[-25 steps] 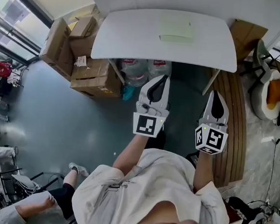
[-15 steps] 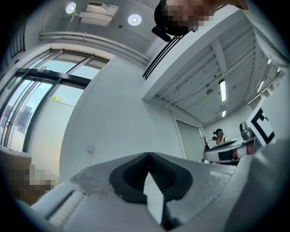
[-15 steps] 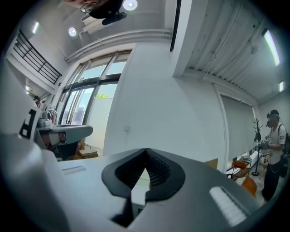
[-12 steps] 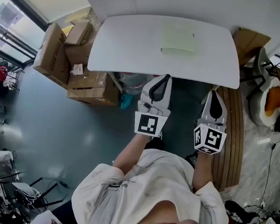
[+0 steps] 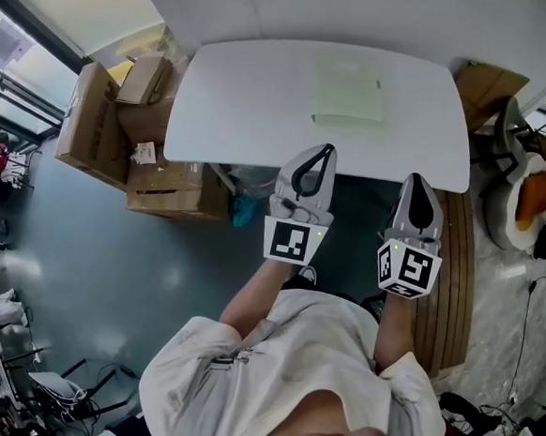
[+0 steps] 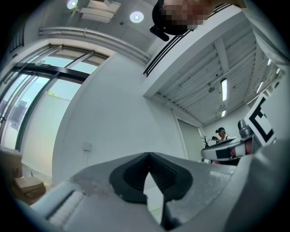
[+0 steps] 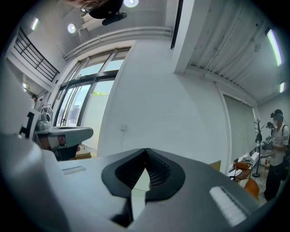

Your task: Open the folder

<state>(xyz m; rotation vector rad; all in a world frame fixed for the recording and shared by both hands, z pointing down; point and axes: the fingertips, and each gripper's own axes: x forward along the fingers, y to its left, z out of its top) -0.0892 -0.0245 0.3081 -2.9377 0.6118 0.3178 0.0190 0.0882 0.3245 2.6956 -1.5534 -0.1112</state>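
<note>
Folder (image 5: pixel 350 92) lies on table (image 5: pixel 244 107), apart from clenched, empty left gripper (image 5: pixel 326 149) and right gripper (image 5: pixel 419 178).

Table (image 5: pixel 254 98) across upper centre of head view. Folder (image 5: pixel 349 91) on table, right of middle. Boxes (image 5: pixel 102 124) stacked at table's left end, upper left. Left gripper (image 5: pixel 323 152) and right gripper (image 5: pixel 417 179) side by side, tips at table's lower edge, folder above left one. Person (image 5: pixel 280 373) bottom centre.

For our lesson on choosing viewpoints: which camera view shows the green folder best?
The head view: the folder lies flat and whole on the white table. Both gripper views show only wall, ceiling and their own jaws, no folder.
</note>
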